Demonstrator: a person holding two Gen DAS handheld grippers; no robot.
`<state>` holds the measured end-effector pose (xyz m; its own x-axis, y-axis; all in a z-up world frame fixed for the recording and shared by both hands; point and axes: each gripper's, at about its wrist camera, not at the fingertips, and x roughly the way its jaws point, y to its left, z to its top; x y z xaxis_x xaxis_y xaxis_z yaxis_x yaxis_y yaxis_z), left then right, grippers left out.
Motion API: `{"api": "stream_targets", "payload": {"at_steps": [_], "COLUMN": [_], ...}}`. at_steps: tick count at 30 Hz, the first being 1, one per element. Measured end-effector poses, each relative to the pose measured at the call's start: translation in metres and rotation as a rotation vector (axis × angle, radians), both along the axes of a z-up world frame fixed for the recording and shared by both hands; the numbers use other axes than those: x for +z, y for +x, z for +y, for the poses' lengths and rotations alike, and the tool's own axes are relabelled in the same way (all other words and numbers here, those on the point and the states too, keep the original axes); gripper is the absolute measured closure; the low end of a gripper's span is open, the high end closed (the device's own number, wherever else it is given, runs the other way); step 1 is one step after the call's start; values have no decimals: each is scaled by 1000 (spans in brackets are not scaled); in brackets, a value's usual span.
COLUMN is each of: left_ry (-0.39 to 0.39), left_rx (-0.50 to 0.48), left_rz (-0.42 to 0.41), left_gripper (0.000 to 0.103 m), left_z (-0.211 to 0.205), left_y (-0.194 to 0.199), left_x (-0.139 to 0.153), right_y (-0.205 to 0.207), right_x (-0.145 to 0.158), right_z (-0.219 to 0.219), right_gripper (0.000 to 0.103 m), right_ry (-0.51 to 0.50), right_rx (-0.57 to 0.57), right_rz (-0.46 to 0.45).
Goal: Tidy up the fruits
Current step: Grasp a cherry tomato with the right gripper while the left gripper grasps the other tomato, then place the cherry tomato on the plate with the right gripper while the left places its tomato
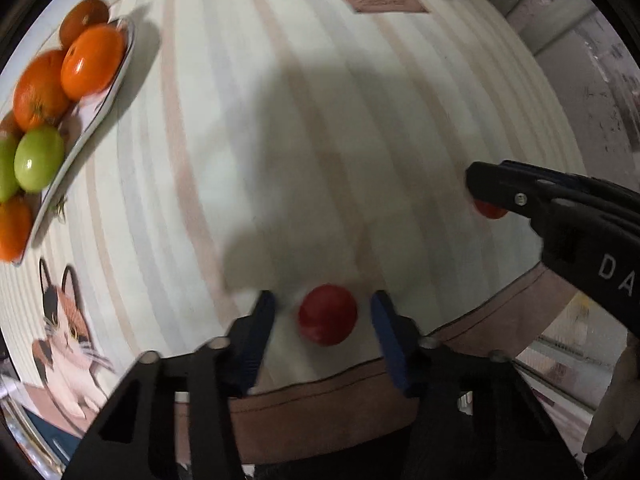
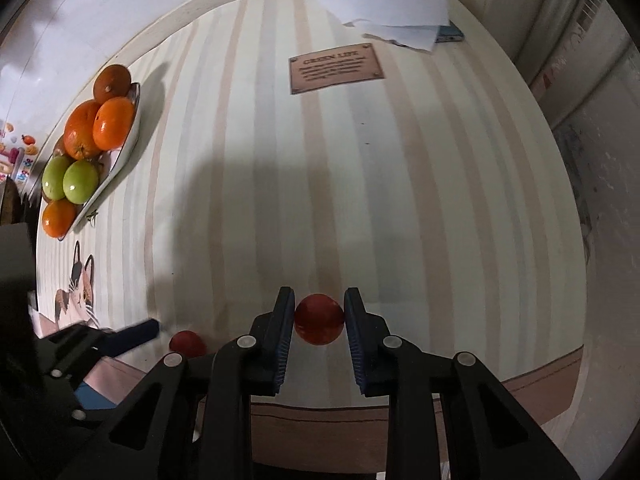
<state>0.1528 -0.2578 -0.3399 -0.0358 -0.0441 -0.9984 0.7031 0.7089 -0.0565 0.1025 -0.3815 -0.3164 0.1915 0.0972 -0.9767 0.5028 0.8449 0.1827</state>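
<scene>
Red fruit at both grippers, 2 left to gather off the bench point(image 2: 400, 200).

My right gripper point(image 2: 319, 320) is clamped on 1 tomato point(image 2: 319, 320), pads touching both sides; my left gripper point(image 1: 324, 320) is spread wide around the other tomato point(image 1: 328, 314), which sits between the fingers, untouched, near the bench edge. I judge this the pick-up step. Next I'd close the left, then carry both to the plate point(image 2: 128, 148) of oranges point(image 2: 114, 122) and green fruit point(image 2: 80, 181) at far left.

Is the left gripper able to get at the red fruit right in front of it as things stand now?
Probably yes. The left gripper is open, and the red fruit lies on the striped table between its fingers with a gap on each side. Nothing blocks it; the right gripper is off to the side.
</scene>
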Motion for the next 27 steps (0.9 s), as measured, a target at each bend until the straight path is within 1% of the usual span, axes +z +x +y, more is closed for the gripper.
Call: {"api": "stream_targets", "payload": {"at_steps": [2,3,7,8,10,11,14,17,18,20,23,24,27], "left_ry": [2,-2,-11,-11,-19,-25,-40,-69,-76,-101,-136,-147,-173], "left_rx": [-11,-12,-10,-8,3,10,36,98,116,169,264,306,385], "left_rz": [-11,-9,-14,-13,-13,-18,-36,-43,-48,-60,-71,-66,-52], "left_gripper": [75,77,78,78,78,78,78,78,78,78,78,78,78], "left_z": [-4,-5,-8,-7,-3,5,11,31,33,47,70,84,105], "left_y": [-3,-4,-5,3,6,13,23,37,36,53,86,105,141], "left_x": [2,3,3,6,9,10,24,40,45,60,80,85,90], "right_y": [-1,0,4,5,6,8,14,21,25,34,54,60,86], "right_x": [2,3,8,9,11,12,15,23,26,33,40,40,36], "right_z": [-2,-1,-1,0,-2,0,2,5,6,8,15,18,29], "right_gripper": [75,75,75,75,75,75,75,75,75,75,75,75,75], "right_ry": [-3,-7,-12,-14,-13,-13,-8,6,17,42,95,120,199], "right_rx": [1,4,11,13,16,18,24,30,33,37,50,52,62], "right_rz": [-7,-8,-20,-22,-28,-31,-44,-71,-87,-118,-173,-190,-233]}}
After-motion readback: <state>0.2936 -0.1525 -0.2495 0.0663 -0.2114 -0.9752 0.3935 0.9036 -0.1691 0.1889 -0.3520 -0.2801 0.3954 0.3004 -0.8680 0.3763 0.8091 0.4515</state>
